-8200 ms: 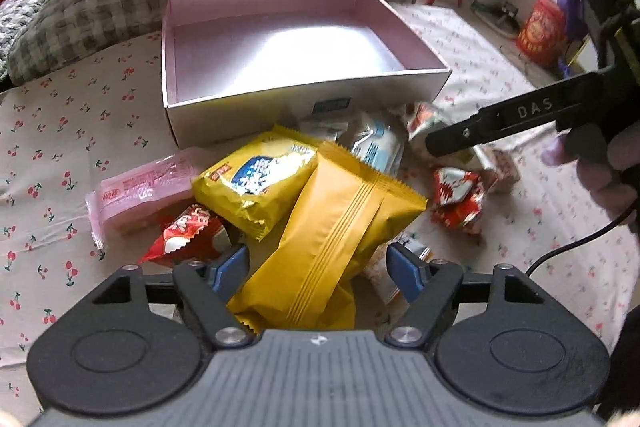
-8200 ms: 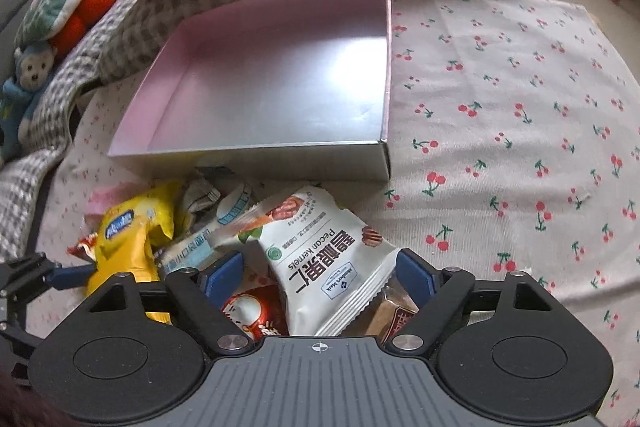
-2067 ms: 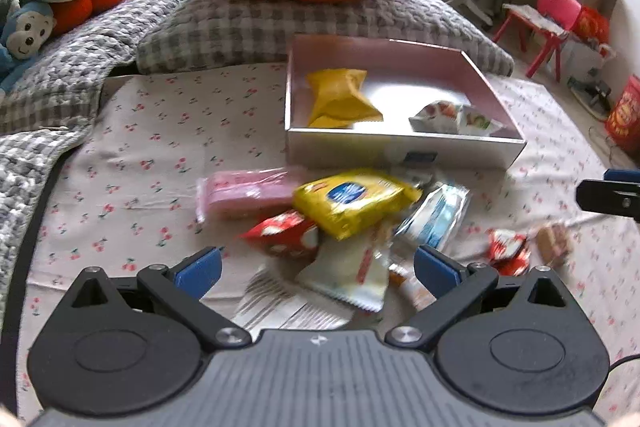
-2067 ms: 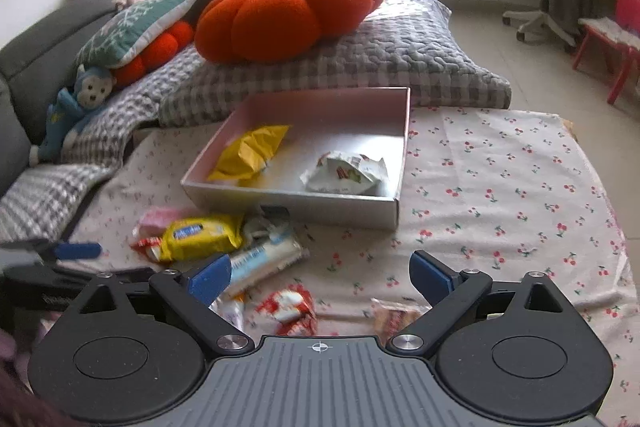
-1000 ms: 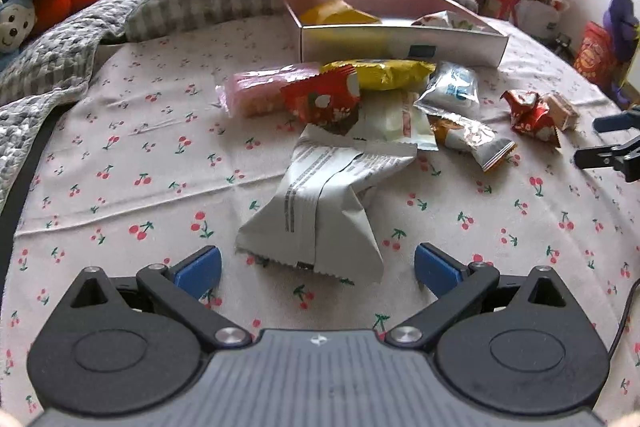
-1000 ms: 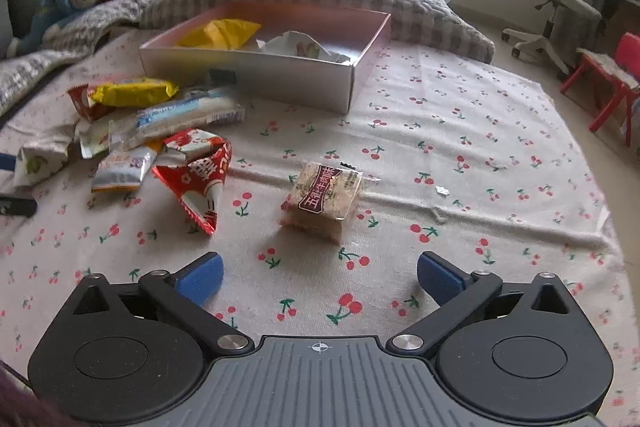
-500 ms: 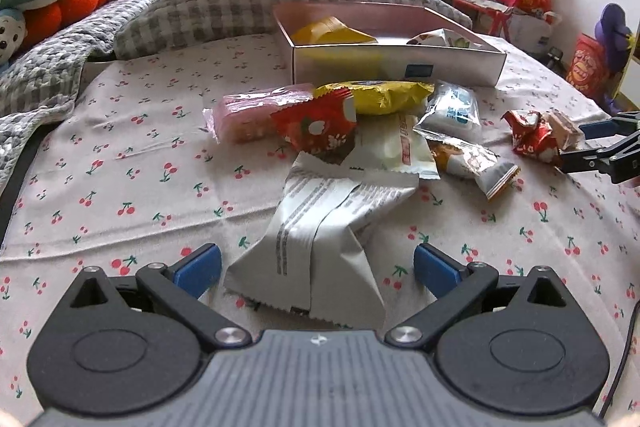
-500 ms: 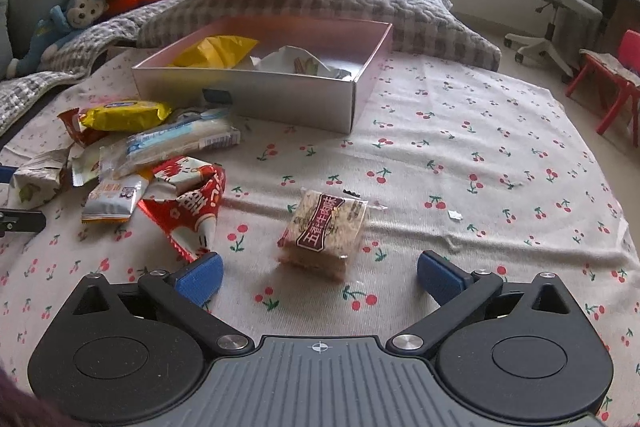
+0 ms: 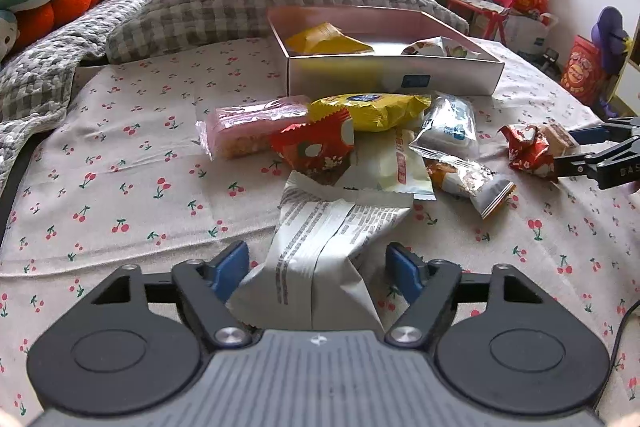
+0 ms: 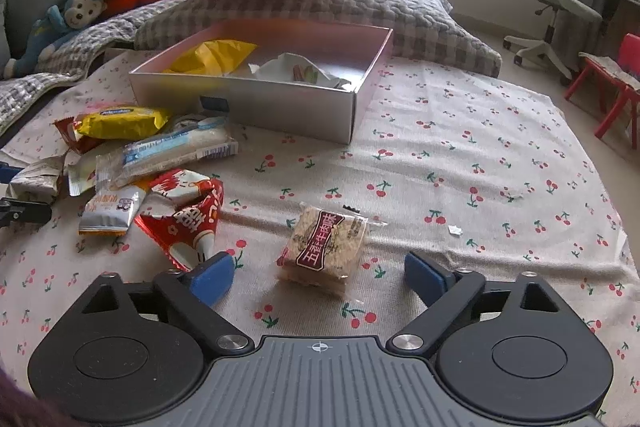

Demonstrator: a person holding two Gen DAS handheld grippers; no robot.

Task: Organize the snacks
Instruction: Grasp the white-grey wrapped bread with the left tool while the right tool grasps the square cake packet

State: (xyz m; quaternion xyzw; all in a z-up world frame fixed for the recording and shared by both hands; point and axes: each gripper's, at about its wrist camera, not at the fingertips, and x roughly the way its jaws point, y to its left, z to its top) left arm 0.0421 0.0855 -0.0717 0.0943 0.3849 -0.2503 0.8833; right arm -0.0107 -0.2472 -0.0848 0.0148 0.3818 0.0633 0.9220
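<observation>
Left gripper [image 9: 318, 269] is closing its fingers around the white packet [image 9: 320, 247], whose long axis is running away toward the box [image 9: 394, 77]; right gripper [image 10: 318, 273] is closing around the square cracker [image 10: 326, 249], bare cloth [image 10: 480, 187] lying open rightward

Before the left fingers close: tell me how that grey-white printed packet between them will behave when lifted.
The grey-white packet looks puffy and creased, so probably light and soft, yielding as the left gripper, now closing, squeezes it. Its far end lies flat and wide, so it may droop. The film looks smooth; it could slip.
</observation>
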